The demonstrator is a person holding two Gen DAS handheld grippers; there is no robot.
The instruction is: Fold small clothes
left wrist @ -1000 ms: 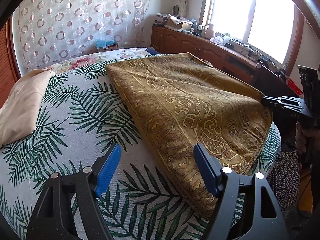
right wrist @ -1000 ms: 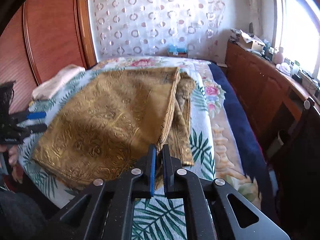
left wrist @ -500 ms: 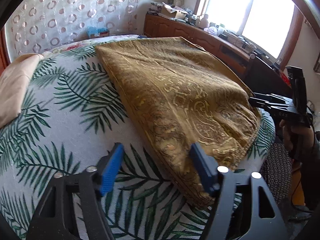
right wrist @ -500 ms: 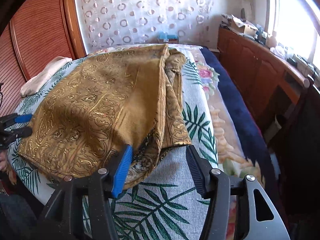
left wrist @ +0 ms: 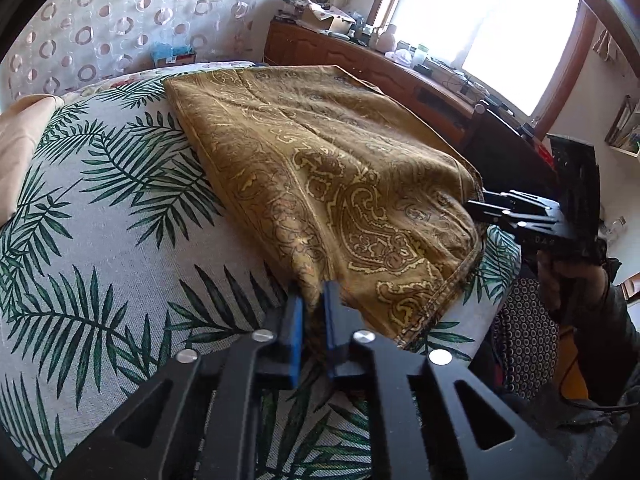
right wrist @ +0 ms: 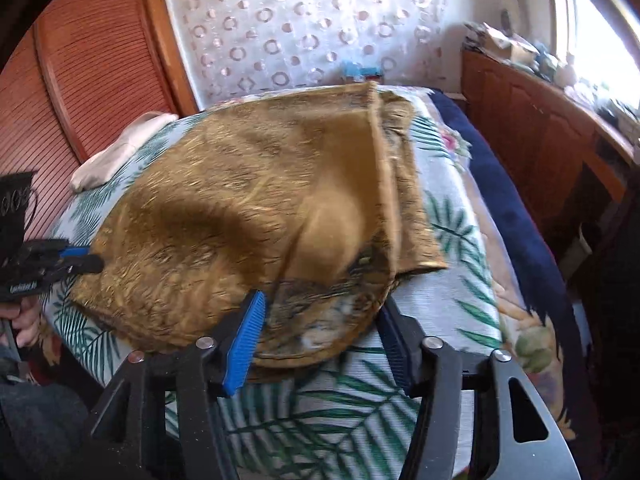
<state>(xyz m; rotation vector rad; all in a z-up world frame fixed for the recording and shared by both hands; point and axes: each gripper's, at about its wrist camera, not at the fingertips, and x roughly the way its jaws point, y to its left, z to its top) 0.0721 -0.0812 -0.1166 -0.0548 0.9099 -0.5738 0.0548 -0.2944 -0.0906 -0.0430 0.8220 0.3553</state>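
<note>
Two grippers work the gold paisley cloth (left wrist: 320,168) spread mid-frame on the palm-print bedspread (left wrist: 100,216): left gripper (left wrist: 312,320) clamped on its near edge, right gripper (right wrist: 320,328) closing, pads still apart around a corner.

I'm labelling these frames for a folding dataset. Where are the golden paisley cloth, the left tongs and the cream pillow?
golden paisley cloth (left wrist: 320,168): left wrist view, middle of its patterned top.
left tongs (left wrist: 313,316): left wrist view, between the blue tips, shut on the cloth's corner.
cream pillow (right wrist: 120,152): right wrist view, middle of it.
</note>
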